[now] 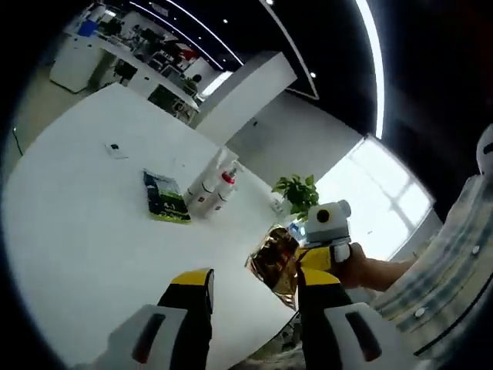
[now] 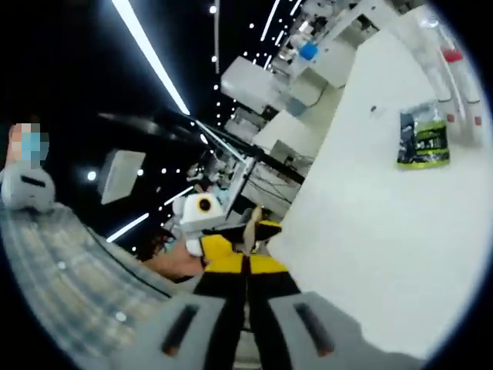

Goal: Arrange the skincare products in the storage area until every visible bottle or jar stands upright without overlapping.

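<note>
Left gripper (image 1: 250, 297): black jaws w/ yellow tips, grey bases. Right gripper (image 2: 246, 258): same colours. Person's pale plaid sleeve (image 1: 447, 262), buttoned.

table (image 1: 85, 223) white | packet (image 1: 164, 197) green-black | pouch (image 1: 274, 260) gold | bottle cap (image 1: 228, 178) red

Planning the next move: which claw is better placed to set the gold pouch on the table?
Right: the right claw is shut on the gold pouch beside the table edge. The left claw is open and holds nothing.
</note>
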The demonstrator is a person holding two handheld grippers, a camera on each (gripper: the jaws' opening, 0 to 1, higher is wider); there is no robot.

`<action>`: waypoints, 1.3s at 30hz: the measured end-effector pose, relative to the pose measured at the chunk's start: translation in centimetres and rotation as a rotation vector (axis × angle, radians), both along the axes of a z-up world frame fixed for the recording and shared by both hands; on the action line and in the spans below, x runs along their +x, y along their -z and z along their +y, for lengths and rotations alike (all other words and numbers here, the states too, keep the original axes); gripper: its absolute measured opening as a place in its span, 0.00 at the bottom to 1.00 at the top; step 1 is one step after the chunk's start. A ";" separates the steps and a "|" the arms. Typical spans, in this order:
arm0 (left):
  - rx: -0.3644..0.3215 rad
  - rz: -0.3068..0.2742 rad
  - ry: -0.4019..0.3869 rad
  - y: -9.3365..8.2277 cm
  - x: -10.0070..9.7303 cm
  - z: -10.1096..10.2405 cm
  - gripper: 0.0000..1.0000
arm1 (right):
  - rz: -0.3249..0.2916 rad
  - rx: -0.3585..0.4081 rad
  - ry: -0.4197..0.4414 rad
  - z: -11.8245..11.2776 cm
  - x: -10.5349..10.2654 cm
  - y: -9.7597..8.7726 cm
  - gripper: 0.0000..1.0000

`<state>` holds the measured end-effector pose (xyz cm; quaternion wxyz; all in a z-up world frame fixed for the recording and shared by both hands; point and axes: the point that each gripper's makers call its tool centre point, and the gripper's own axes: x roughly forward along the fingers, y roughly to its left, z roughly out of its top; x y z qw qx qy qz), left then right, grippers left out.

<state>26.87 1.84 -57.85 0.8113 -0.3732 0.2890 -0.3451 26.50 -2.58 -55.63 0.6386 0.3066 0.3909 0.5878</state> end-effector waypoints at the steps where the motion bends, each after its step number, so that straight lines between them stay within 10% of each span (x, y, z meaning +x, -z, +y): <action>1: -0.054 0.024 -0.014 -0.4 0.2 -0.3 0.44 | -0.004 0.006 0.007 -0.1 0.0 -0.2 0.00; 15: -0.132 -0.019 0.091 -2.7 0.7 -3.4 0.02 | 0.010 0.052 0.165 -2.4 0.5 -0.9 0.01; 20: -0.179 -0.009 0.162 -3.5 0.1 -3.9 0.01 | -0.001 0.068 0.193 -2.0 0.9 -1.6 0.13; 24: -0.167 -0.003 0.202 -3.5 -0.3 -4.2 0.01 | -0.107 0.024 0.153 -1.3 1.1 -1.2 0.01; 33: -0.166 0.034 0.184 -2.6 0.1 -3.8 0.14 | -0.019 0.103 0.217 -0.7 2.3 -2.0 0.00; 39: -0.235 0.067 0.185 -3.3 -0.3 -4.2 0.01 | -0.001 0.133 0.258 -0.8 3.6 -2.0 0.00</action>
